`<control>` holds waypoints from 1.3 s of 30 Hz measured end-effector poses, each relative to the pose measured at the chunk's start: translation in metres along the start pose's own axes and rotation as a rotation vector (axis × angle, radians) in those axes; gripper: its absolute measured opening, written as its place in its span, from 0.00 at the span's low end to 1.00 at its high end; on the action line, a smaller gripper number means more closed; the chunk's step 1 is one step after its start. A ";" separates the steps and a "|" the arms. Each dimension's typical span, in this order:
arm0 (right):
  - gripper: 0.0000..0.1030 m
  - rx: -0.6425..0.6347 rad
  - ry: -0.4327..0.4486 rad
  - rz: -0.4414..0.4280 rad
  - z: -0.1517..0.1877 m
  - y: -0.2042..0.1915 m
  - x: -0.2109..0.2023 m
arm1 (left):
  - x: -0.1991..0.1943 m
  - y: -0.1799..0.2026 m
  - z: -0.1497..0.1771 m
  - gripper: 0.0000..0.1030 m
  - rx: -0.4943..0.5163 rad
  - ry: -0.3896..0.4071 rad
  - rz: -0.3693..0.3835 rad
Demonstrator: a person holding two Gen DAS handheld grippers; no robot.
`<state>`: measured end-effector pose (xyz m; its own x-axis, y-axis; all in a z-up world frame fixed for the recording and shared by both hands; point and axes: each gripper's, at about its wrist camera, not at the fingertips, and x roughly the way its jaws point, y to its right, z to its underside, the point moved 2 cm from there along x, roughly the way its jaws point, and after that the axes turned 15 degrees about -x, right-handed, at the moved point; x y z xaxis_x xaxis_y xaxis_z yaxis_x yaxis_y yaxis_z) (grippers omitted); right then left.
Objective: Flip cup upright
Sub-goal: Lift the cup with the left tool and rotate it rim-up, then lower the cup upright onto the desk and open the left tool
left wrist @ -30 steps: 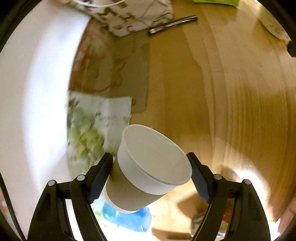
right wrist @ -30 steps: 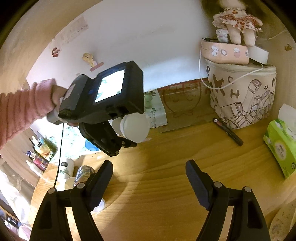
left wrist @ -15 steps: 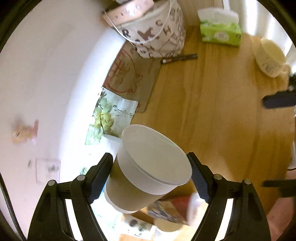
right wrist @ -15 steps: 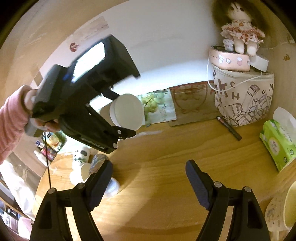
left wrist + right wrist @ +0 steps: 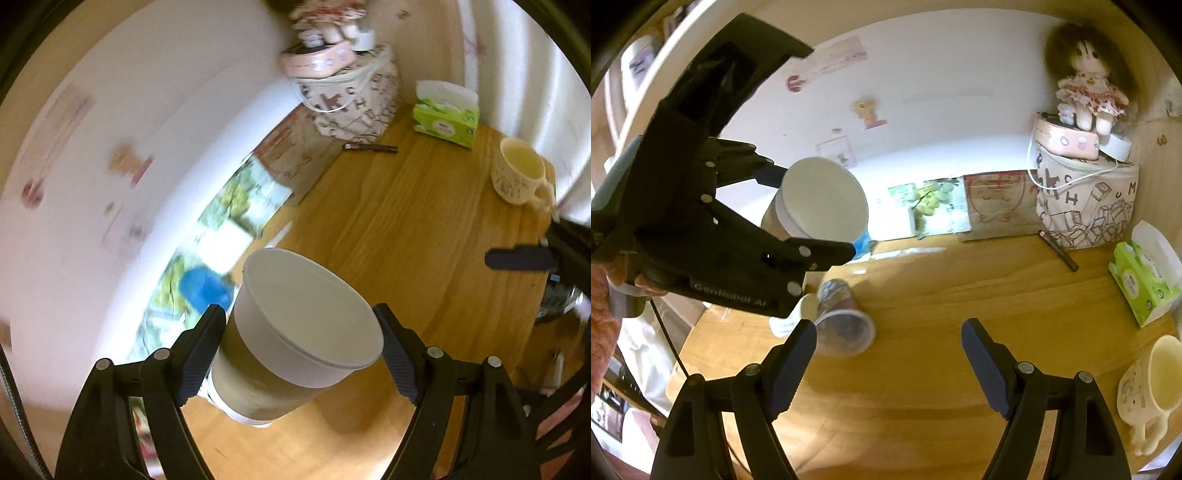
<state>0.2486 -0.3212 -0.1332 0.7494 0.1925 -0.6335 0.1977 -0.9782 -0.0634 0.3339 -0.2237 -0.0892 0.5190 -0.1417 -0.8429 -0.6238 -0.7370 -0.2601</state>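
The left tongs (image 5: 299,354) are clamped on the paper cup (image 5: 295,343), held in the air above the worktop (image 5: 406,229) with its mouth tilted sideways. The right tongs (image 5: 888,354) stand apart and empty. Step in hand: reorientation. Next, rotate the mouth upward, lower the base to bare wood, then release.

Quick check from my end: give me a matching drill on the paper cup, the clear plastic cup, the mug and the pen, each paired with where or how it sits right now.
Things:
1. paper cup
2. clear plastic cup
3. mug
4. pen

States:
A. lying on its side on the table
B. held in the air between the left gripper fingers
C. lying flat in front of the printed bag
D. beside the green tissue box, mouth toward the right camera

Pairs: 1-B, 2-A, 3-D, 4-C
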 end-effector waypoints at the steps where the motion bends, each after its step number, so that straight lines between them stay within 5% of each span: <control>1: 0.79 -0.005 -0.004 0.000 0.001 -0.004 -0.003 | -0.002 -0.001 0.004 0.81 -0.020 -0.003 -0.005; 9: 0.79 -0.031 -0.044 0.008 0.028 -0.042 -0.030 | -0.024 -0.019 0.057 0.81 -0.268 -0.039 -0.011; 19: 0.79 -0.071 -0.096 0.028 0.056 -0.084 -0.058 | -0.042 -0.039 0.121 0.81 -0.449 -0.066 -0.001; 26: 0.79 -0.058 -0.158 0.020 0.069 -0.100 -0.052 | -0.023 -0.047 0.155 0.81 -0.559 -0.153 0.032; 39: 0.79 -0.034 -0.317 -0.143 0.074 -0.082 -0.007 | 0.036 -0.035 0.186 0.81 -0.804 -0.350 0.054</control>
<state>0.1801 -0.2479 -0.1806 0.4798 0.2884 -0.8286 0.3116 -0.9389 -0.1464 0.2658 -0.0797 -0.1980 0.2089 -0.0763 -0.9749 0.0269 -0.9961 0.0837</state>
